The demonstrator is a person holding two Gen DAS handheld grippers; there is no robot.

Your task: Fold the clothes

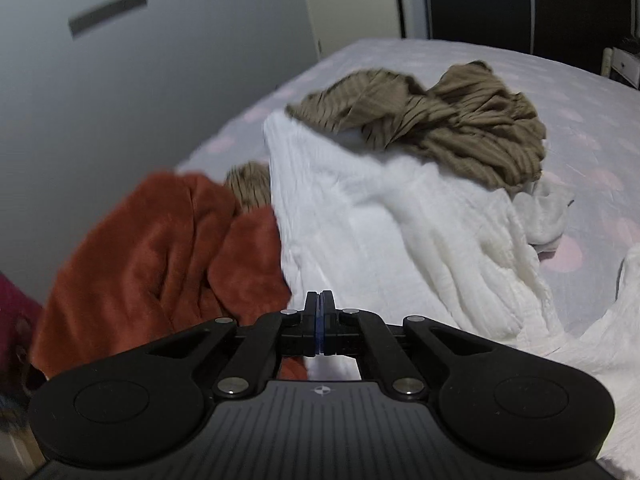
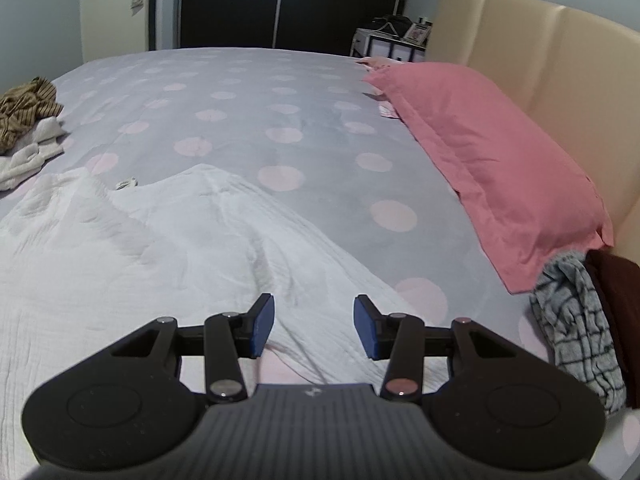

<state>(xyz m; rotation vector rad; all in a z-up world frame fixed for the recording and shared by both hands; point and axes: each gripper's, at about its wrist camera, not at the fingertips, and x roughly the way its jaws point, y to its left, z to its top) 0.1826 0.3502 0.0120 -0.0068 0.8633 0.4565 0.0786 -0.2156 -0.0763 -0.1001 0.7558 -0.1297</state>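
White crinkled cloth [image 2: 132, 248] is spread over the lower left and centre of the right wrist view, lying rumpled on a grey bedsheet [image 2: 248, 92] printed with pale pink dots. The right gripper [image 2: 314, 330] is seen at the bottom centre of that view, its blue-padded jaws spread apart, with a raised fold of the white cloth between and below them; whether the pads touch the cloth cannot be told. A pink pillow [image 2: 480, 160] is laid along the right side against a cream headboard [image 2: 540, 52], and a checked grey garment [image 2: 580, 320] is bunched at the lower right. A striped brown garment [image 2: 24, 108] is crumpled at the far left edge.

In the left wrist view the left gripper [image 1: 319, 322] is shown at the bottom centre with its jaws pressed together; whether any cloth is pinched between them cannot be told. The same white cloth [image 1: 380, 232] is heaped in the middle of the frame. The striped brown garment [image 1: 440, 120] is piled on its upper part, and a rust-coloured fleece garment [image 1: 152, 256] is bunched at the lower left, touching the white cloth.
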